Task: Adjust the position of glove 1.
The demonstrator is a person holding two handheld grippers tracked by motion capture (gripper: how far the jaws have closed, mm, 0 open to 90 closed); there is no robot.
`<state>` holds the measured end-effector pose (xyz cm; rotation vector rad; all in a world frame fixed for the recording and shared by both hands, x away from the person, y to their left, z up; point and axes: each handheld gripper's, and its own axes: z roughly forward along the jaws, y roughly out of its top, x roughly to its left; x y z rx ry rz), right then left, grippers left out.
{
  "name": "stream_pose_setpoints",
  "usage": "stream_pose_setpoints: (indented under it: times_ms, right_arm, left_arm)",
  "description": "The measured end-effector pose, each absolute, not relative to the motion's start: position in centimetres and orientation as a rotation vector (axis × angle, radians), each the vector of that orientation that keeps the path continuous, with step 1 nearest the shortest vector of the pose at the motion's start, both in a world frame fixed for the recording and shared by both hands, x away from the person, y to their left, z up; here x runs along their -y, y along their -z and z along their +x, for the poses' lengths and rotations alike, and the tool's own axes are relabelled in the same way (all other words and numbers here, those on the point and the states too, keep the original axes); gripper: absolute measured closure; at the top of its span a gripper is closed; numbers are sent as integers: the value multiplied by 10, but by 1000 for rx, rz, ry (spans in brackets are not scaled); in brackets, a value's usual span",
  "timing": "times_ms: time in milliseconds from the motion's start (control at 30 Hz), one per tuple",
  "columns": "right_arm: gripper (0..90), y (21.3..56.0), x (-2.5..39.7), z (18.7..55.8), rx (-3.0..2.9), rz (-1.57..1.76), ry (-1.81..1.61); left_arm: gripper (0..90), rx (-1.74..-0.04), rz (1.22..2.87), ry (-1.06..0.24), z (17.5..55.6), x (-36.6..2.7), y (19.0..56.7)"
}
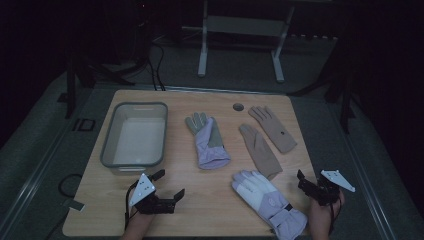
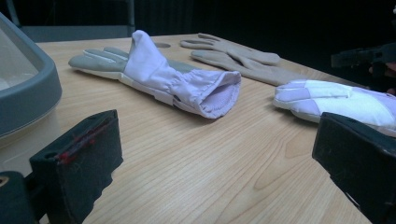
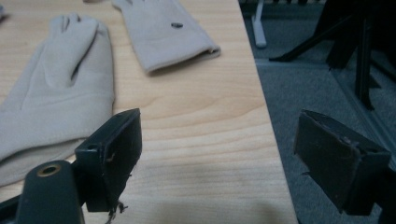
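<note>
Both grippers sit low at the near edge of the wooden table [image 1: 200, 200], and neither one has hold of anything. The left gripper [image 1: 167, 186] hovers just in front of the grey plastic tub [image 1: 134, 135], jaws spread wide with only bare wood between them; in the left gripper view it looks toward the open cuff of the lavender and grey work glove [image 2: 159, 77], which lies flat in the middle of the table, fingers pointing away. Over on the other side, the right gripper [image 1: 306, 183] hangs at the table's right edge, jaws also wide apart, one over the wood and the other out past the edge above the grey floor [image 3: 308, 93]. Between the two grippers, the white and lavender padded glove [image 1: 270, 200] lies at the near edge with its cuff toward the person, just beside the right gripper. Beyond it rest two beige knit gloves, the nearer beige glove [image 3: 56, 88] close to the right gripper's left jaw, the farther beige glove [image 3: 163, 32] near the far right corner, the two lying close side by side
</note>
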<state>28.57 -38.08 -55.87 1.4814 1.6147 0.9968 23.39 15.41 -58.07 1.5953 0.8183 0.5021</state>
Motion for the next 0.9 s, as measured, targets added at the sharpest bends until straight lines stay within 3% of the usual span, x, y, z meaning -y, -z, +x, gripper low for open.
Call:
stream_pose_setpoints:
  times_ms: [500, 900]
  right_arm:
    - [125, 558, 392, 292, -1626, 1639, -994]
    - [125, 519, 380, 304, -1704, 1590, -1031]
  left_arm:
    - [17, -808, 1599, -523, 233, -153, 581]
    - [17, -809, 1596, -530, 232, -153, 581]
